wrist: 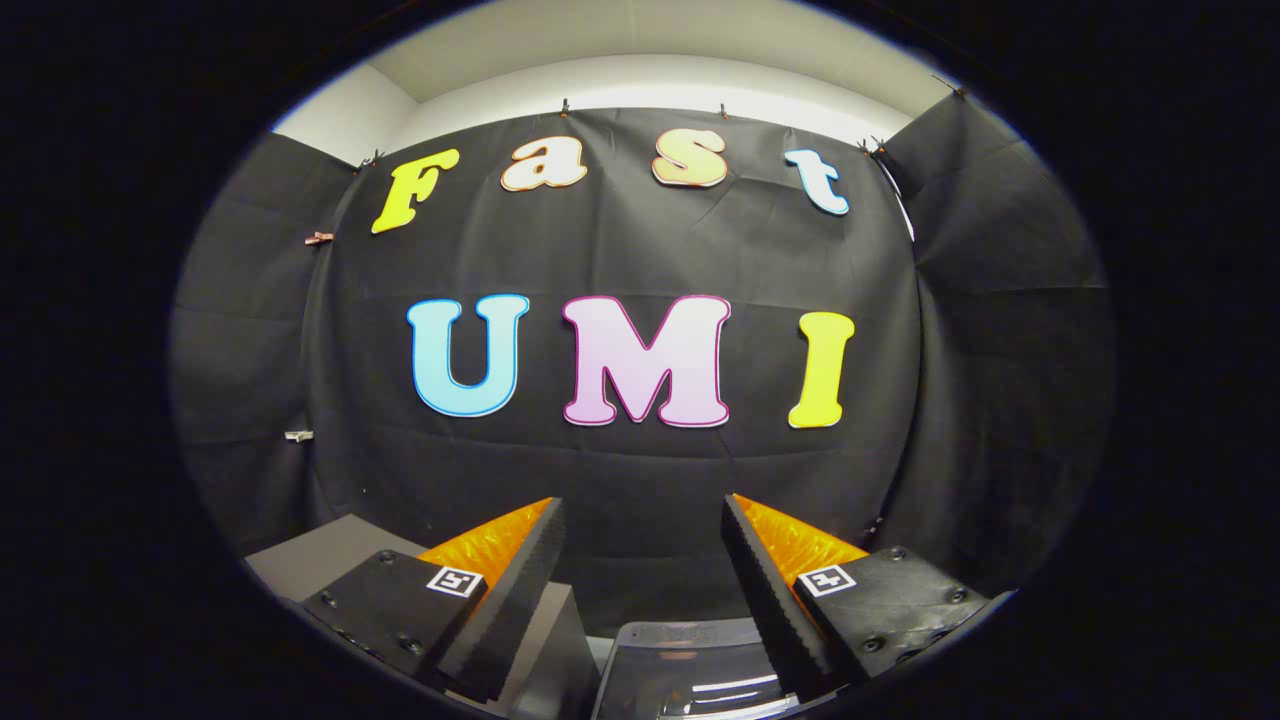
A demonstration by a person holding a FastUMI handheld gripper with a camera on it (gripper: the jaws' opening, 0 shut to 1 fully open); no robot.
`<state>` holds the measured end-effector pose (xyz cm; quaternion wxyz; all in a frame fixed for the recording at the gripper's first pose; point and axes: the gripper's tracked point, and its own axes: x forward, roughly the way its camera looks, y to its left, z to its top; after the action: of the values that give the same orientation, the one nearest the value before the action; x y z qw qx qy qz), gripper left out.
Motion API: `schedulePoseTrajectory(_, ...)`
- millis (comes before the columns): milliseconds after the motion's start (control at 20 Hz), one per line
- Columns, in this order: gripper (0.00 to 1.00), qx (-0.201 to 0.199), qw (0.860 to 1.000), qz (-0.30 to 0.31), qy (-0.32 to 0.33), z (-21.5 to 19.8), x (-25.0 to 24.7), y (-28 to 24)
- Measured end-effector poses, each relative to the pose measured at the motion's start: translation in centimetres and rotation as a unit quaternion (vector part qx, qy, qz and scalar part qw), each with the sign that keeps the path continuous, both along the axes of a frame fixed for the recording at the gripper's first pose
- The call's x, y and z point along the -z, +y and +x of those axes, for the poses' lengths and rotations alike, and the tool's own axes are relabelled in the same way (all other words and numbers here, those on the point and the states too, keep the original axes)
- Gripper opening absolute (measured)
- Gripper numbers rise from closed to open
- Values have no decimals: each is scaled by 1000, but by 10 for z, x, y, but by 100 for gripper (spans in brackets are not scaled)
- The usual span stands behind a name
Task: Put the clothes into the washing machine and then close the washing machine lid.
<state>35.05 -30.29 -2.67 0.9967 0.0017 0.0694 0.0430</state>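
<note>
The tool (640, 520) is held with its fingers spread wide and empty above a clear plastic washing machine lid (690, 670), facing black cloth.

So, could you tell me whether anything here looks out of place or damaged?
Nothing stands out. The gripper is open and holds nothing, its fingers apart above the clear lid. A grey box sits level beside it.
</note>
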Motion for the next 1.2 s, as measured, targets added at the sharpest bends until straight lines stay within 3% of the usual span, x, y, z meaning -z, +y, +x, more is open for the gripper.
schedulePoseTrajectory(350,99,-29,999,-12,-23,-1,-21,26)
schedulePoseTrajectory(1200,98,-45,999,4,-25,2,-26,39)
